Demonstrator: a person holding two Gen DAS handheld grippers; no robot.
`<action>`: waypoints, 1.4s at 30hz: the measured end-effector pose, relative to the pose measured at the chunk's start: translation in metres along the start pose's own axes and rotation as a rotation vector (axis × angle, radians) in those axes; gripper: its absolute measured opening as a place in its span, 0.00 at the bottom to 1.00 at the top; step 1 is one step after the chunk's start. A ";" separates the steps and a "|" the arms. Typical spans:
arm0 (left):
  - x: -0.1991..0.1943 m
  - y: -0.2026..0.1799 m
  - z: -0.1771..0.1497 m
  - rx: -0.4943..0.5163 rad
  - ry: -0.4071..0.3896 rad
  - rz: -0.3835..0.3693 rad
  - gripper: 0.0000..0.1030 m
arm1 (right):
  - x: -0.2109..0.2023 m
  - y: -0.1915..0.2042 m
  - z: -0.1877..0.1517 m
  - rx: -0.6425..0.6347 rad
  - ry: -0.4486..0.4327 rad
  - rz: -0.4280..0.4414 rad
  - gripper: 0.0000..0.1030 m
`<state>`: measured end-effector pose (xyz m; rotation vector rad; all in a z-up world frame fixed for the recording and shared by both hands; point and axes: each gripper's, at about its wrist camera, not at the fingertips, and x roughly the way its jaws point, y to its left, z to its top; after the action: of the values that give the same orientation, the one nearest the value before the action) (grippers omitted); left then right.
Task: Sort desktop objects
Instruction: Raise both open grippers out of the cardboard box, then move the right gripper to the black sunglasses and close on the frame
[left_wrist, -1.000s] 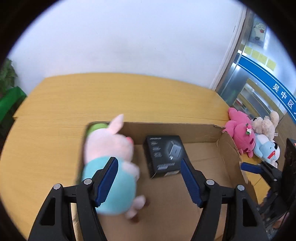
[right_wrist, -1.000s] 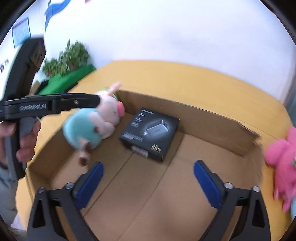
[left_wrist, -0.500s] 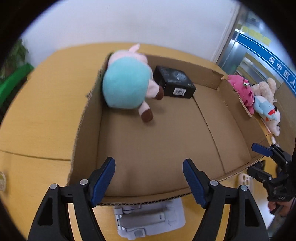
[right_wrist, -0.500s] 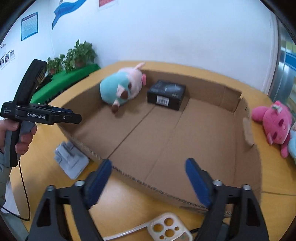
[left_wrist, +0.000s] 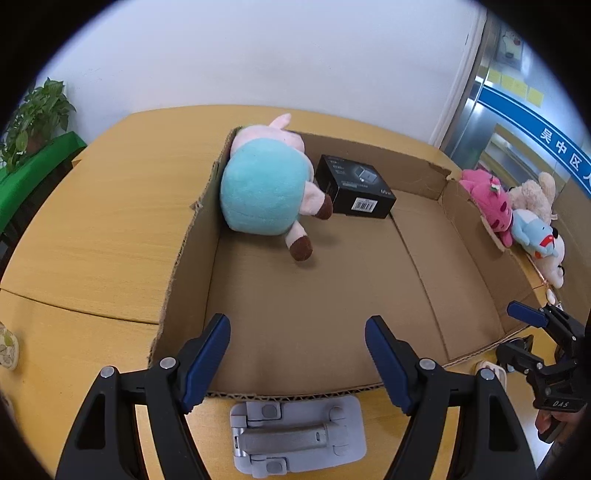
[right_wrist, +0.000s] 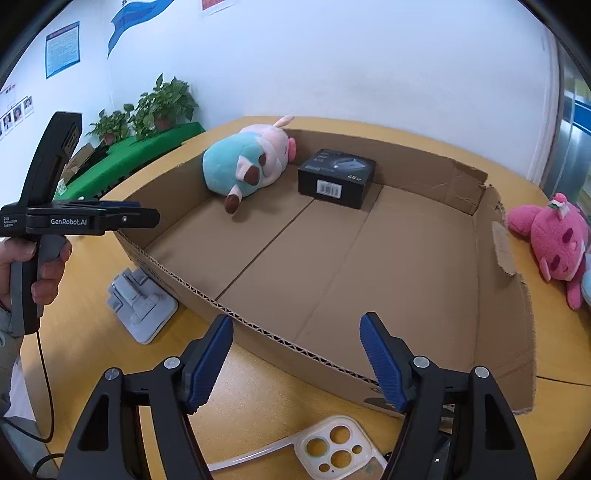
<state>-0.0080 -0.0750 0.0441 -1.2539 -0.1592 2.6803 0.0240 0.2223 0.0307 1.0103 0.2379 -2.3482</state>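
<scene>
A shallow cardboard box (left_wrist: 184, 258) lies on the wooden table. In its far left corner lies a plush pig in a teal dress (left_wrist: 262, 195), next to a small black carton (left_wrist: 354, 188). My left gripper (left_wrist: 297, 354) hovers open over the box's near wall, with nothing between its fingers. A grey folding stand (left_wrist: 295, 435) lies on the table just below it. My right gripper (right_wrist: 295, 354) is open and empty over the near wall further right, above a clear phone case (right_wrist: 332, 450). Each gripper shows in the other's view: the left gripper (right_wrist: 147, 218) and the right gripper (left_wrist: 513, 332).
A pink plush (right_wrist: 554, 240) and other soft toys (left_wrist: 535, 229) lie on the table outside the box's right wall. Potted plants (right_wrist: 162, 107) stand on a green ledge at the far left. A person's hand (right_wrist: 44, 273) grips the left handle.
Both grippers have drawn back from deep inside the box to its near wall. The plush pig now lies still in the corner. The right jaws have narrowed.
</scene>
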 end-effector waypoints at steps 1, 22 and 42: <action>-0.006 -0.003 0.000 0.011 -0.016 0.000 0.73 | -0.008 -0.004 0.000 0.021 -0.017 0.003 0.68; -0.026 -0.089 -0.055 0.150 0.010 -0.174 0.73 | -0.057 -0.134 -0.068 0.071 0.162 -0.026 0.97; -0.007 -0.163 -0.076 0.192 0.125 -0.343 0.73 | -0.073 -0.078 -0.116 0.082 0.200 0.008 0.79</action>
<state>0.0738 0.0845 0.0285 -1.2066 -0.0873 2.2619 0.0922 0.3607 -0.0028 1.2853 0.2152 -2.2664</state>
